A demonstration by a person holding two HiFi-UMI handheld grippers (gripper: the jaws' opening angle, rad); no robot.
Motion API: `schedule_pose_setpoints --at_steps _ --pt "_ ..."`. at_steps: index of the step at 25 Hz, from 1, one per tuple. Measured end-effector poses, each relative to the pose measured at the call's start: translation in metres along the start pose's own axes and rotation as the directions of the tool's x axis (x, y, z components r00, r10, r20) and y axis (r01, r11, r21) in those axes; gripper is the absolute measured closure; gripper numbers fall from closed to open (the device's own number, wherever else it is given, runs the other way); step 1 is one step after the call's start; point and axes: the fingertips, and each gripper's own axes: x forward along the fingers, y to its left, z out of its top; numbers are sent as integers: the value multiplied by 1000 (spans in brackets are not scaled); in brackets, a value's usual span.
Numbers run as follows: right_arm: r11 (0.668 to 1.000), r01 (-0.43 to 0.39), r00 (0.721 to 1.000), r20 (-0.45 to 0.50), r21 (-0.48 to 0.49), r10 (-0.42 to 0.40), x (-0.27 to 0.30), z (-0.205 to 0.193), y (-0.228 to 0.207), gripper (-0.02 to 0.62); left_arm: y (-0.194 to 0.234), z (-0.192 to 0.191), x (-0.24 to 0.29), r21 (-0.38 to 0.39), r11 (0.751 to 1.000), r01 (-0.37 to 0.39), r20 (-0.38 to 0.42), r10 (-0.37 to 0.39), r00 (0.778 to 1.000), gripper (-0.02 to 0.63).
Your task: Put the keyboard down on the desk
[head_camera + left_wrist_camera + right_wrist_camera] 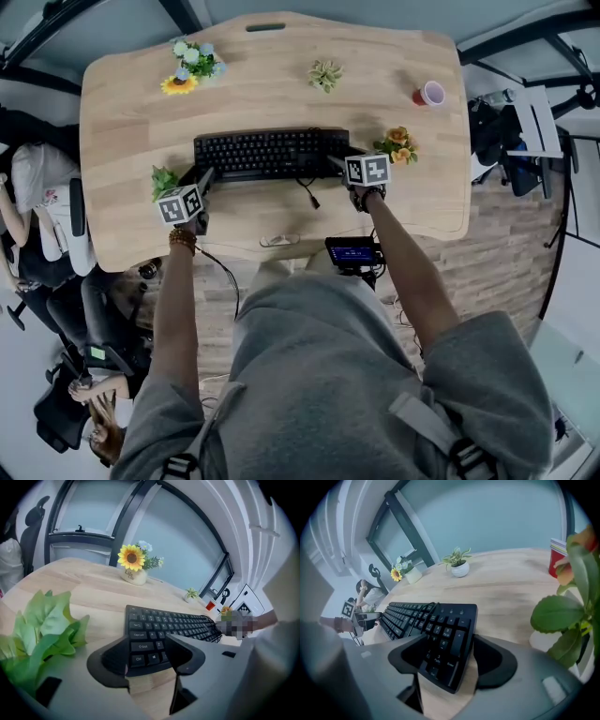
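Observation:
A black keyboard [272, 153] lies flat on the wooden desk [281, 56], across its middle. My left gripper [202, 178] is at the keyboard's left end. In the left gripper view the Ctrl corner of the keyboard [154, 634] sits between the spread jaws of that gripper [150, 667], with wood showing below it. My right gripper [336, 164] is at the right end. The number-pad end of the keyboard [445, 634] lies between the wide jaws of this gripper [450, 667], and a strip of wood separates it from the right jaw.
On the desk stand a sunflower pot [187, 67], a small green plant [325, 75], a red cup [429, 94], an orange flower [401, 145] by the right gripper and a leafy plant [164, 180] by the left one. The keyboard's cable [309, 194] trails toward the desk's front edge.

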Motion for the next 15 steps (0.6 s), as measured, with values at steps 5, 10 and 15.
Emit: schedule_pose_setpoints --at_steps 5,10,15 --pt "1000 13 1000 -12 -3 -13 5 12 -5 276 0 10 8 34 999 -22 -10 22 1000 367" --pt "1000 7 1000 -23 -8 -7 7 14 -7 275 1 11 9 42 998 -44 -10 45 999 377" --pt "1000 7 1000 -25 -4 -7 5 14 -7 275 -4 12 8 44 998 -39 -7 39 999 371"
